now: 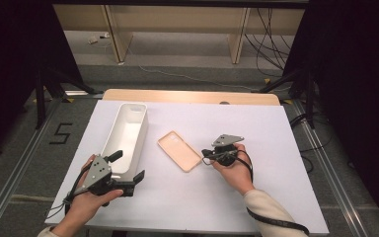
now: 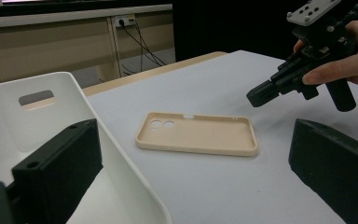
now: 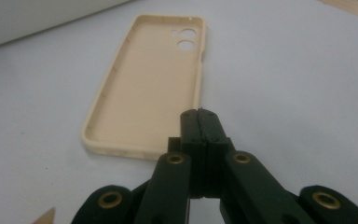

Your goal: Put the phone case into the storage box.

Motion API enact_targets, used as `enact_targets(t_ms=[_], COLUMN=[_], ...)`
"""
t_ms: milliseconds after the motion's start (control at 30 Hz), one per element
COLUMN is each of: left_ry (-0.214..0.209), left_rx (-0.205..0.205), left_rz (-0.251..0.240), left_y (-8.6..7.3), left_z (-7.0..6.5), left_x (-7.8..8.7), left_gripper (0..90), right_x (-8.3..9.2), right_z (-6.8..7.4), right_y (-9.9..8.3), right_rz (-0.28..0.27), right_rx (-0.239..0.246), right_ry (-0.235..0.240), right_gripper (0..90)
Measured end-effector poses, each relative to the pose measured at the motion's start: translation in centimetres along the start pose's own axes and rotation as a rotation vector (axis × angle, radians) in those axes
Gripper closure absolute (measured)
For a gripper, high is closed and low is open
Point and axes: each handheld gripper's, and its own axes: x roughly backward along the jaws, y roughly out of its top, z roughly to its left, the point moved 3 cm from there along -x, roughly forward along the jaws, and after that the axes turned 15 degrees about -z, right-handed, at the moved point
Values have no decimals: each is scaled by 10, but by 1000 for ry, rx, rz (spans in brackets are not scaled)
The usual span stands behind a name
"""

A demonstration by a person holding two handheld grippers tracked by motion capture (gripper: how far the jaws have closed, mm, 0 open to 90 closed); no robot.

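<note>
High view: white tabletop (image 1: 256, 197), grey floor (image 1: 24, 163).

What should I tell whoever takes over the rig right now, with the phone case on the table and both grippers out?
Right gripper: jaws shut, empty, tips just above the near end of the beige phone case, not gripping it.
Left gripper: jaws open, one jaw inside the white bin and one outside its near end; the pads do not press on the wall.
Phone case: lies flat, open side up, on the white table, right of the bin.
Bin: nothing inside apart from that jaw.
Done: nothing picked up yet.
Left: probably open the right jaws, grasp the case, move it to the bin.
</note>
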Motion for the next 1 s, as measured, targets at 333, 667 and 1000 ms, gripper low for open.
enact_targets(t_ms=[333, 667, 1000], left_ry=[1, 0, -3], left_rx=[2, 3, 3], left_rz=[1, 0, -5], left_y=[0, 0, 0], left_z=[0, 0, 0], left_x=[0, 1, 0], left_gripper=[23, 24, 24], right_x=[-12, -19, -19], right_z=[-6, -3, 0], right_y=[-7, -11, -12], right_rz=[54, 80, 87], right_rx=[-10, -25, -20], right_ry=[-20, -22, -16], right_gripper=[900, 900, 900])
